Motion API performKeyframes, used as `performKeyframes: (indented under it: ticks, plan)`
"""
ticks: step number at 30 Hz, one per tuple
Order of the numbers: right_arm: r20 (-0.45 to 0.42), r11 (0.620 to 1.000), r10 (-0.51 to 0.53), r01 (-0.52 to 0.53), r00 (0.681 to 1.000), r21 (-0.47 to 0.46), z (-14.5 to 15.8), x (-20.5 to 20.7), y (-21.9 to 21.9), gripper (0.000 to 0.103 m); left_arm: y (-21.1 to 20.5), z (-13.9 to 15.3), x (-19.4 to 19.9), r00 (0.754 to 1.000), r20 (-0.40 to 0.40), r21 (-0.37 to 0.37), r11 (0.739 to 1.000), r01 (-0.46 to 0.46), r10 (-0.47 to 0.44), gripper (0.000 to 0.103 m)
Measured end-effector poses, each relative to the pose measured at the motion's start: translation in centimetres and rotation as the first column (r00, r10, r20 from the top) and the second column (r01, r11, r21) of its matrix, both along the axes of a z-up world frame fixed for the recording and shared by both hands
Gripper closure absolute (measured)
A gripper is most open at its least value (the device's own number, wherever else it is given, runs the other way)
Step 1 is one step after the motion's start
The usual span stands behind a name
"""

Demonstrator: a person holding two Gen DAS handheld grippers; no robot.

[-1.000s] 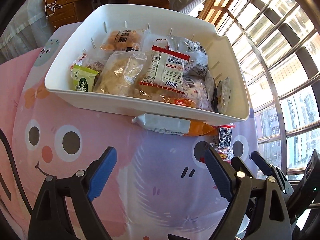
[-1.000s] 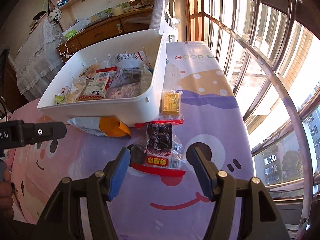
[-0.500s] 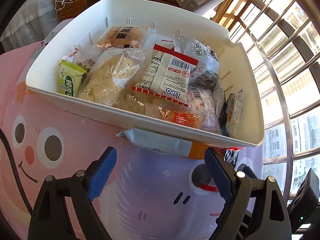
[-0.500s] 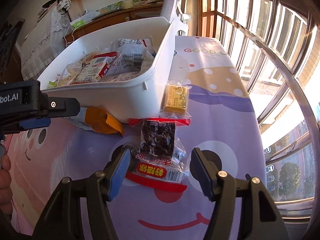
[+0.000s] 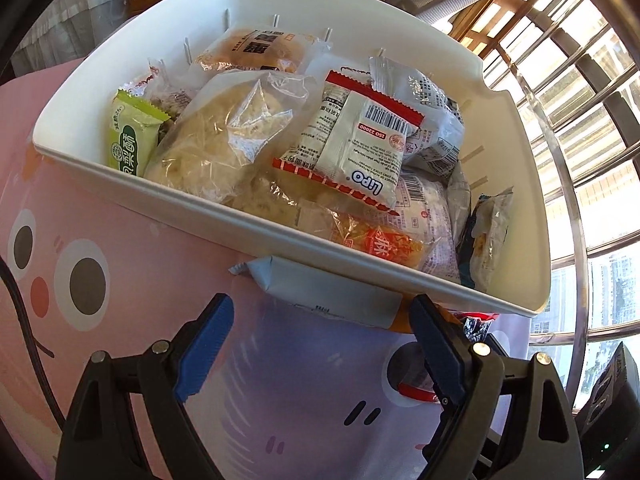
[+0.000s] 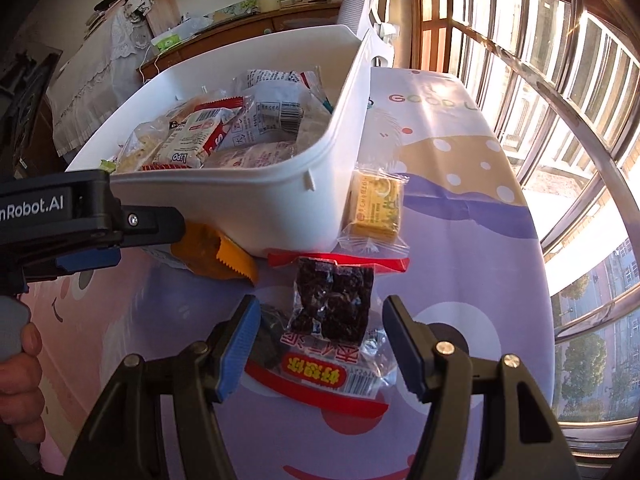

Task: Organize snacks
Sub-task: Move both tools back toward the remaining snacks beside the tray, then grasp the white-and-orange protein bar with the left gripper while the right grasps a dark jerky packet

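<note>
- While both claws point down at the cartoon cloth (image 6: 460,280), the right gripper (image 6: 320,344) stands with its jaws apart, clamped on nothing; a clear packet of dark fruit (image 6: 332,312) with a red label lies on the cloth between its blue pads (image 6: 236,352), and whether either pad touches the wrapper I cannot tell.
- Just beyond that packet, a yellow snack (image 6: 376,208) in clear wrap lies against the bin's outer wall.
- Ahead and left of the right claw, an orange-ended pack (image 6: 220,256) pokes out from under the white bin (image 6: 248,208).
- At the left edge of the right view, a hand (image 6: 20,384) holds the other tool.
- Left gripper (image 5: 320,344): jaws wide apart, empty, over bare cloth; the grey end of that pack (image 5: 320,292) lies just ahead, between the tips and the bin rim (image 5: 192,208).
- Beyond the rim, the bin is heaped with snacks: a Lipo packet (image 5: 360,152) on top, a green bar (image 5: 132,140) to its left, a bread pack (image 5: 256,52) at the far wall.
- Farthest off, window bars (image 6: 560,80) stand to the right.
</note>
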State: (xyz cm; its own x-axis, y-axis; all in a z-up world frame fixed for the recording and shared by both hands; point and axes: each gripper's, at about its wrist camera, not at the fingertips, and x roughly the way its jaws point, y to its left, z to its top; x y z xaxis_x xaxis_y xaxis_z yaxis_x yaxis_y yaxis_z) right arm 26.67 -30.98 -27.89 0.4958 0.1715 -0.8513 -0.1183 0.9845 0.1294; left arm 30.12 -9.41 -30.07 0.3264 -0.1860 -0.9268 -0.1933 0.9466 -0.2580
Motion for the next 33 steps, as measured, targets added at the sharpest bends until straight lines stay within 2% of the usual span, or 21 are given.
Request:
performKeyframes:
  ticks: [11, 20, 23, 25, 27, 33]
  plan:
    - [-0.032, 1.000, 0.024, -0.024, 0.999, 0.005, 0.0, 1.0, 0.1, 0.041, 0.7, -0.6, -0.3, 1.000, -0.010, -0.028, 1.000, -0.006, 0.005, 0.013]
    - [-0.056, 1.000, 0.011, -0.010, 0.998, 0.003, 0.2, 0.7, 0.0, 0.047, 0.9, -0.5, -0.9, 0.999, -0.034, -0.007, 1.000, 0.016, -0.017, 0.013]
    - [-0.066, 1.000, -0.002, 0.002, 0.998, 0.009, 0.3, 0.3, -0.1, 0.050, 0.9, -0.6, -1.3, 0.999, -0.041, -0.013, 1.000, 0.017, -0.017, 0.013]
    - [-0.065, 1.000, -0.010, 0.010, 0.998, 0.000, 0.5, 0.0, -0.1, 0.062, 1.0, -0.8, -1.8, 0.999, -0.049, -0.016, 1.000, 0.014, -0.015, 0.013]
    - [-0.070, 1.000, -0.012, 0.012, 0.997, -0.009, 0.5, -0.1, -0.2, 0.062, 1.2, -1.0, -2.1, 0.998, -0.065, -0.005, 1.000, 0.008, -0.008, 0.013]
    - [-0.086, 1.000, -0.015, 0.014, 0.996, -0.011, 0.6, -0.3, -0.3, 0.062, 2.2, -1.0, -3.1, 0.998, -0.055, -0.058, 0.998, -0.030, 0.027, 0.015]
